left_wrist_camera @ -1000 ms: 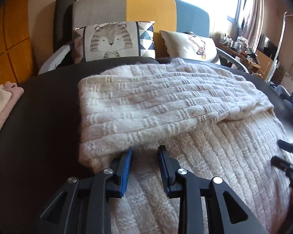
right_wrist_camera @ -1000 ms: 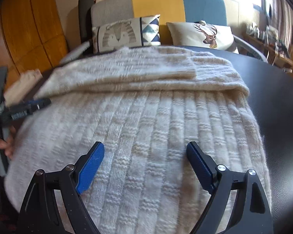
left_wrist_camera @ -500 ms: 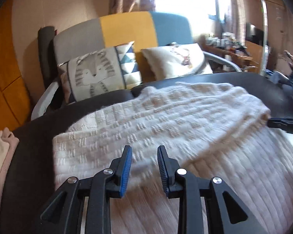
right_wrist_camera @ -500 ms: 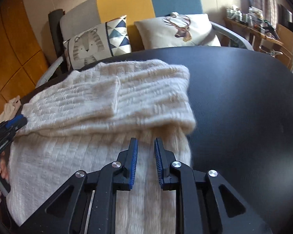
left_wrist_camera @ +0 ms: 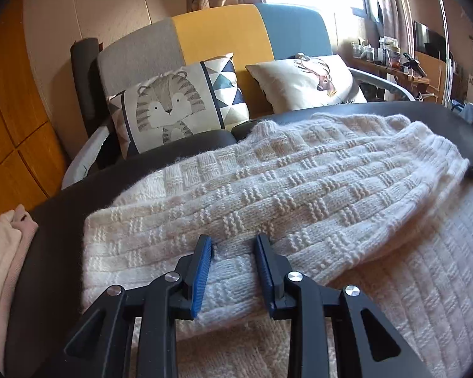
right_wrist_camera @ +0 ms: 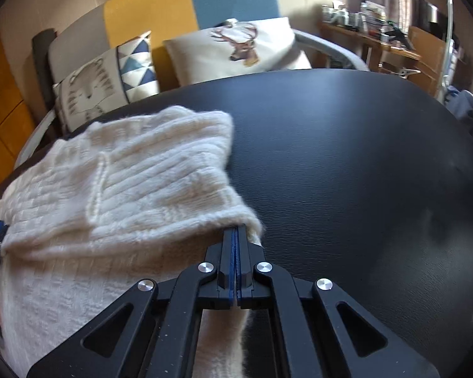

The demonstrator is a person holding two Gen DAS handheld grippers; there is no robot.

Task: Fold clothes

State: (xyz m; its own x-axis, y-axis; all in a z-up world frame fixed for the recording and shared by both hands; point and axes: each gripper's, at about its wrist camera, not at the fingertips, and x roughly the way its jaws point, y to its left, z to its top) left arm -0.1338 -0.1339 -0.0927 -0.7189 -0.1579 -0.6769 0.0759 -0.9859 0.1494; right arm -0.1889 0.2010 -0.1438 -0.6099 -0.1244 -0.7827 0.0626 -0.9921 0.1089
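Now my left gripper (left_wrist_camera: 231,249) sits with its blue-padded fingers apart around a fold of the cream knitted sweater (left_wrist_camera: 299,195), which lies spread over the black round table (right_wrist_camera: 347,157). My right gripper (right_wrist_camera: 235,236) is pinched tight on the sweater's folded edge. A tiger-print cushion (left_wrist_camera: 170,107) sits beyond the table.

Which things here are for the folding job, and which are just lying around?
For the job:
- cream knitted sweater
- left gripper, fingers around a fold
- right gripper, fingers pinched at the sweater's edge
- black table

Just lying about:
- tiger cushion
- deer cushion
- pink clothes
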